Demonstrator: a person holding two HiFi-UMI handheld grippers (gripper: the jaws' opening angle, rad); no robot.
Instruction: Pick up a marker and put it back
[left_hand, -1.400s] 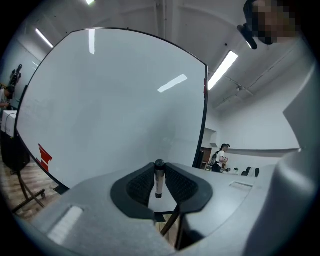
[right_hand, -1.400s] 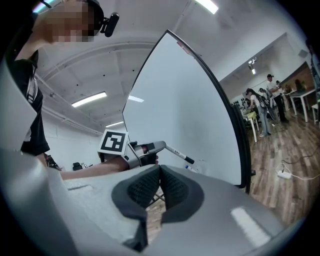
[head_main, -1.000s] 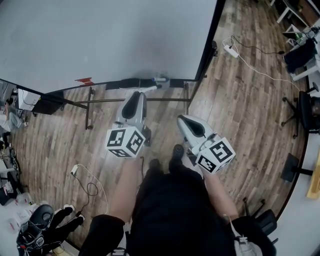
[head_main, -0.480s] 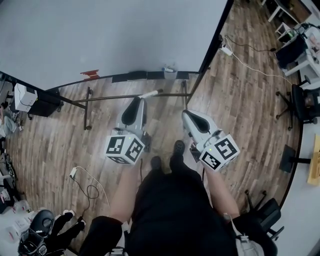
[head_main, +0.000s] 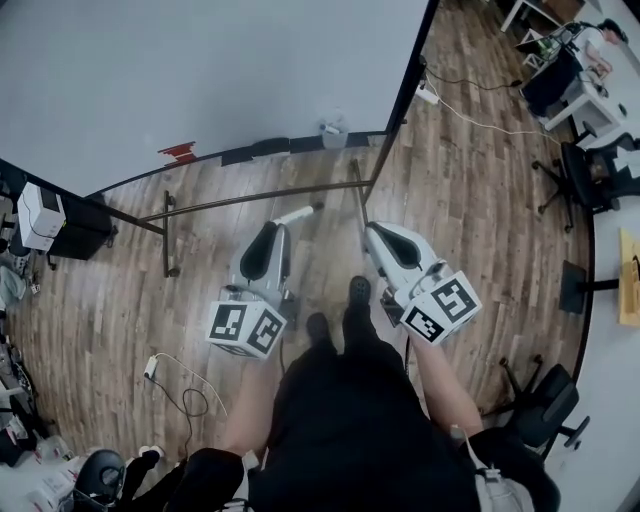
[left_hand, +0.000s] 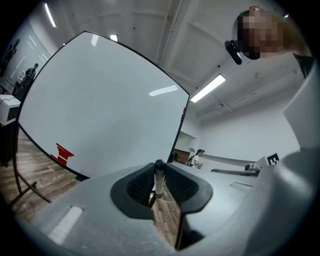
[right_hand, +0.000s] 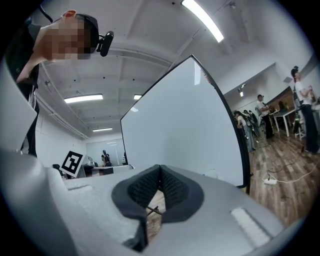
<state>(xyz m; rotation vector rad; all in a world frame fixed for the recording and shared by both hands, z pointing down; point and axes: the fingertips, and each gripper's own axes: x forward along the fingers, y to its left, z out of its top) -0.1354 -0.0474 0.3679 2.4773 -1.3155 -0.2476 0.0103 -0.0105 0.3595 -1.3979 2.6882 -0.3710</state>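
Note:
My left gripper is shut on a white marker with a dark cap, whose end sticks out past the jaws toward the whiteboard. In the left gripper view the marker stands upright between the two black pads. It hangs above the wood floor, short of the board's tray, where a small pale item lies. My right gripper hovers beside the left, its jaws together with nothing in them. A red mark shows low on the board.
The whiteboard's metal stand crosses the floor ahead of my shoes. A power strip and cable lie at the back right, office chairs at the right, a loose cable and a white box at the left.
My left gripper, with the marker in it, has drawn back from the board's tray toward me. The right gripper has stayed beside it, still shut.

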